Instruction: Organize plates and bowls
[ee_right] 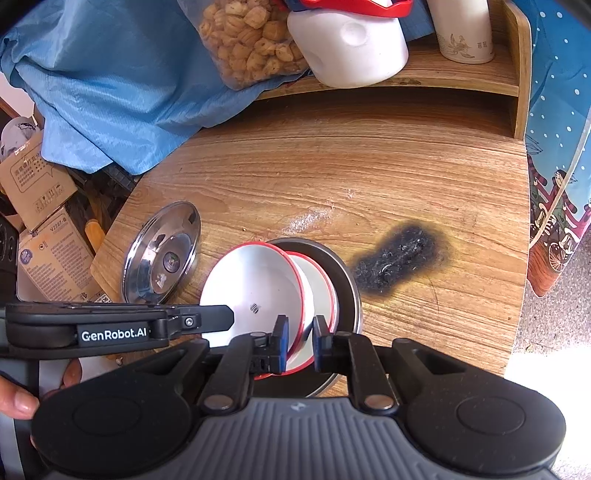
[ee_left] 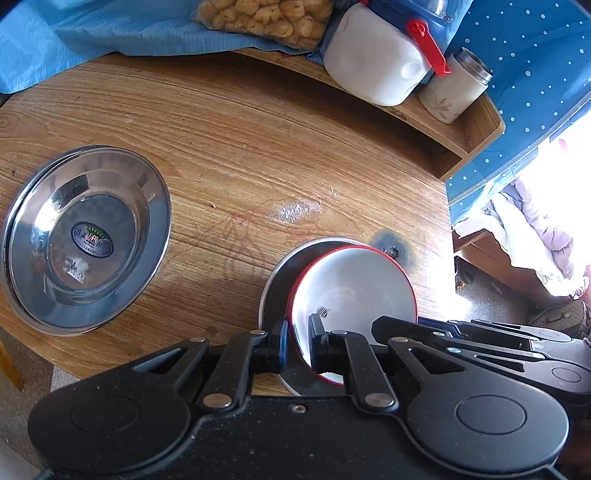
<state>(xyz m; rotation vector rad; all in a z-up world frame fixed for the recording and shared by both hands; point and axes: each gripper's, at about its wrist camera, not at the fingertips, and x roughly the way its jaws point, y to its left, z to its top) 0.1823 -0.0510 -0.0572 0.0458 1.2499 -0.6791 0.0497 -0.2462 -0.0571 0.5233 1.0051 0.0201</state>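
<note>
A white bowl with a red rim [ee_left: 354,284] is tilted over a dark steel plate [ee_left: 273,291] near the table's front edge. My left gripper [ee_left: 297,343] is shut on that bowl's near rim. In the right wrist view two red-rimmed white bowls show: an upper one [ee_right: 255,284] and a lower one [ee_right: 317,284] nested under it, over the dark plate [ee_right: 347,280]. My right gripper [ee_right: 299,341] is shut on a bowl's near rim; which of the two I cannot tell. A shiny steel plate [ee_left: 88,240] lies at the left, also in the right wrist view [ee_right: 162,254].
A raised wooden shelf [ee_left: 461,129] at the back holds a white jug [ee_left: 376,62], a cup [ee_left: 454,88] and a bag of snacks [ee_left: 266,18]. Blue cloth [ee_right: 110,85] drapes at back left. A burn mark [ee_right: 402,254] is on the table. Cardboard boxes [ee_right: 40,206] stand beside the table.
</note>
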